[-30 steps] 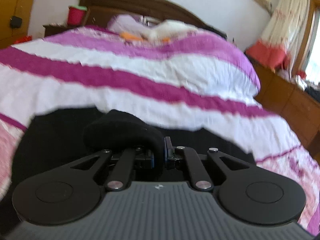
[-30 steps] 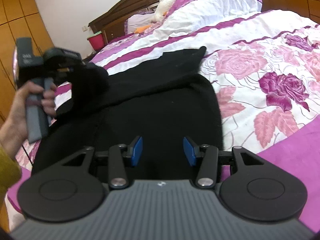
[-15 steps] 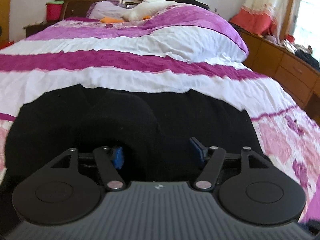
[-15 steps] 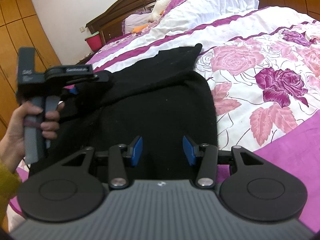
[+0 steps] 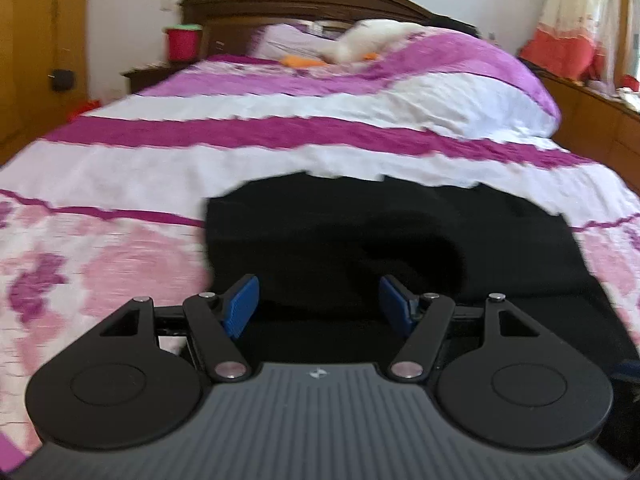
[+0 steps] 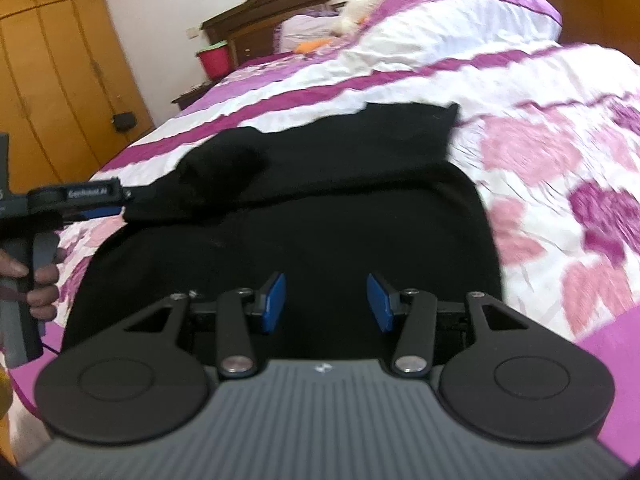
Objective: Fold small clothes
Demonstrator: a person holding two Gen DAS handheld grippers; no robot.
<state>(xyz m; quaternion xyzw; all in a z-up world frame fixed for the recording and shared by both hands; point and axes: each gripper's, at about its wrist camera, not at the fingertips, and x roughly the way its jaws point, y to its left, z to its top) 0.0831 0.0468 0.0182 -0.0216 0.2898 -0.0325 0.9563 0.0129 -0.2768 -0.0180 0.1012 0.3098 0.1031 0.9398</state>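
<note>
Left claw has just been opening and now sits spread with nothing pinched, only the black garment lying under and past its blue pads, so I'd say one fold has just been laid down and let go. Right claw is also parted and empty, hovering over the near part of the same garment, which lies partly folded on the bed. Next move probably needs a fresh pinch on an outer edge to bring it across.
</note>
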